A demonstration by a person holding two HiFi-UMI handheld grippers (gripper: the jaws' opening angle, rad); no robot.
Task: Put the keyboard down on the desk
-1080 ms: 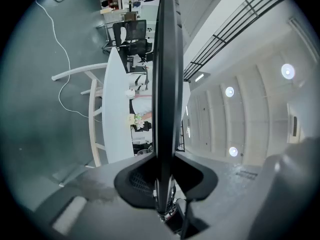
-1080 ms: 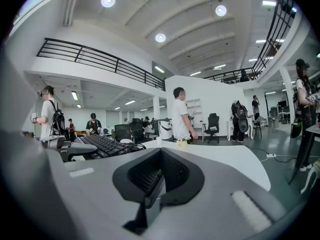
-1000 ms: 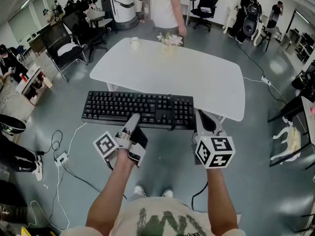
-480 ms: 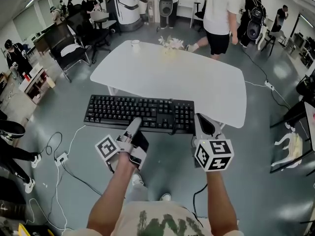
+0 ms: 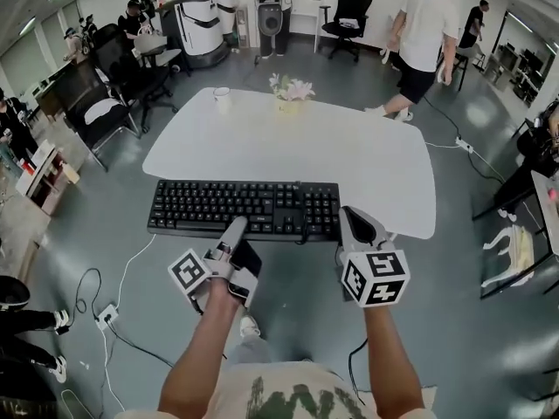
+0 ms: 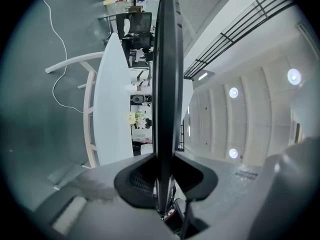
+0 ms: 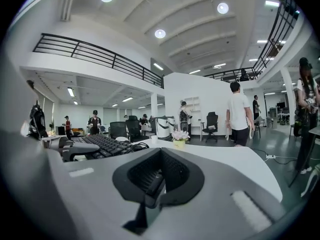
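Observation:
The black keyboard (image 5: 244, 206) hangs level in the air along the near edge of the white desk (image 5: 349, 155). My left gripper (image 5: 236, 230) is shut on the middle of its front edge. In the left gripper view the keyboard (image 6: 163, 84) is an edge-on dark slab clamped between the jaws, with the desk (image 6: 107, 109) beyond. My right gripper (image 5: 352, 221) sits just off the keyboard's right end, shut, with nothing between its jaws. In the right gripper view the keyboard (image 7: 102, 145) lies off to the left of the jaws, in front of the desk (image 7: 225, 156).
A white cup (image 5: 222, 99) and a small flower pot (image 5: 290, 90) stand at the desk's far edge. A person in white (image 5: 424, 33) walks behind the desk. Office chairs (image 5: 96, 103) stand at the left, and cables and a power strip (image 5: 109, 312) lie on the floor.
The keyboard and both grippers hold almost the same place at the desk's near edge. The person in white has walked from behind the desk off to the right.

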